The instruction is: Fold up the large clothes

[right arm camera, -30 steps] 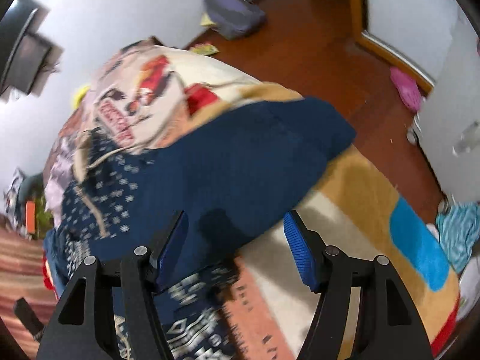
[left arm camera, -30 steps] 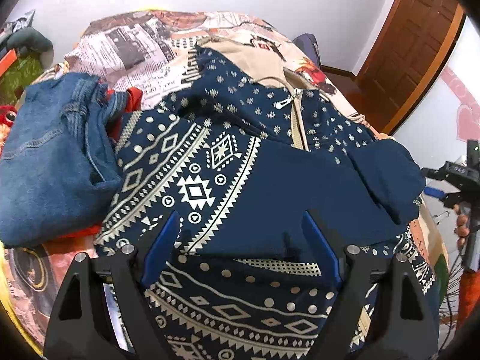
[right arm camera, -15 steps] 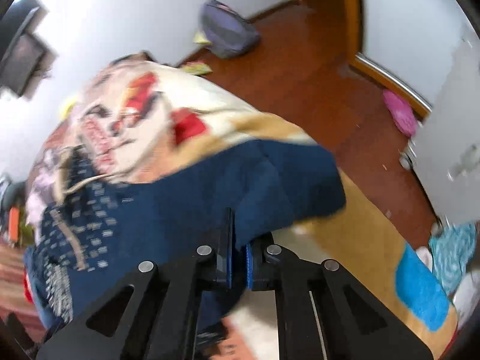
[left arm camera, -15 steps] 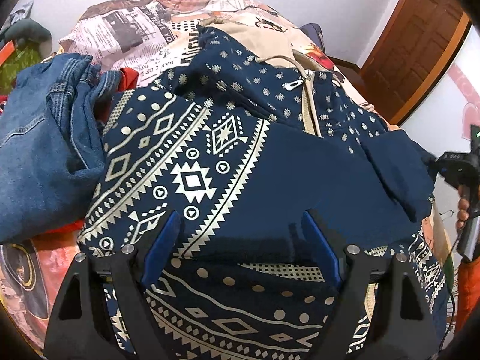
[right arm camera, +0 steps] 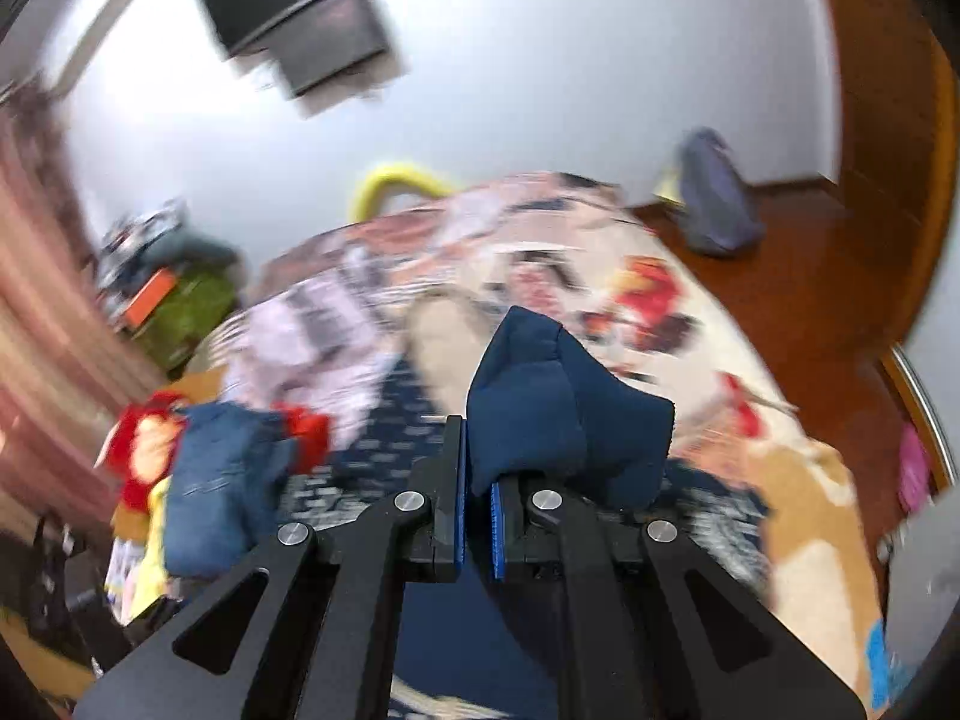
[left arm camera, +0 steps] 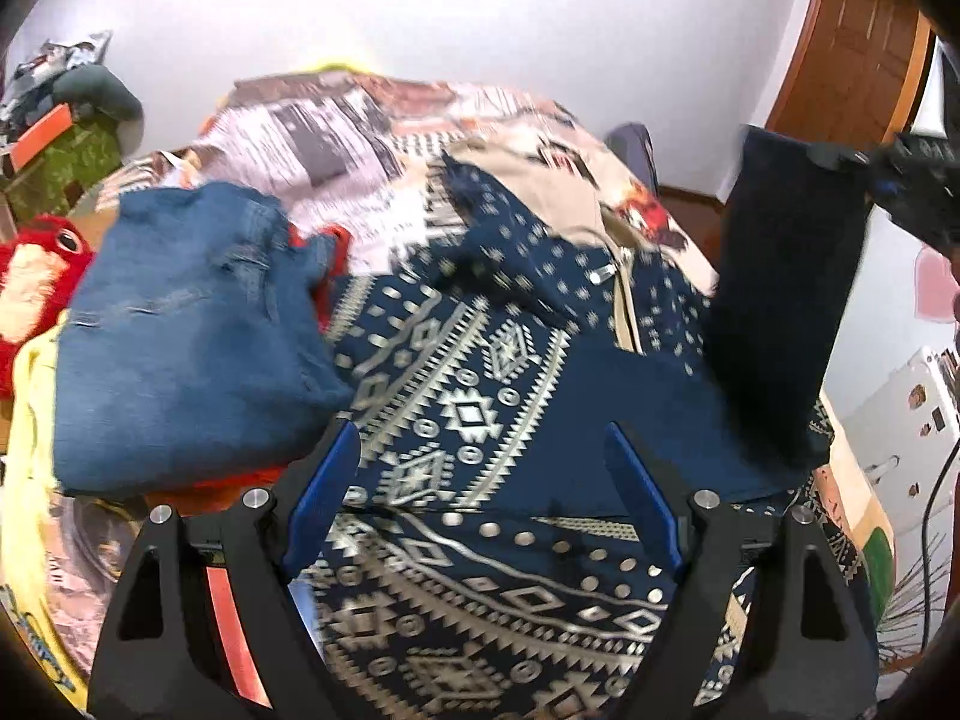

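The right tongs (right arm camera: 477,501) are clamped tight on a fold of the plain navy sleeve (right arm camera: 540,396), which bunches up just ahead of their blue pads and hangs raised, off the bed, to the far right of the left tongs (left arm camera: 483,486). The left tongs stand wide and hold nothing, hovering over the navy zip hoodie with cream geometric print (left arm camera: 468,414). It lies spread on the bed with the patchwork-print cover (left arm camera: 336,132), directly ahead of them. Folded blue denim jeans (left arm camera: 186,336) lie to their left.

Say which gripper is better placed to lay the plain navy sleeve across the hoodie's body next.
Right. The right gripper is shut on the sleeve, lifted clear of the hoodie. The left gripper hangs open above the patterned front, holding nothing.
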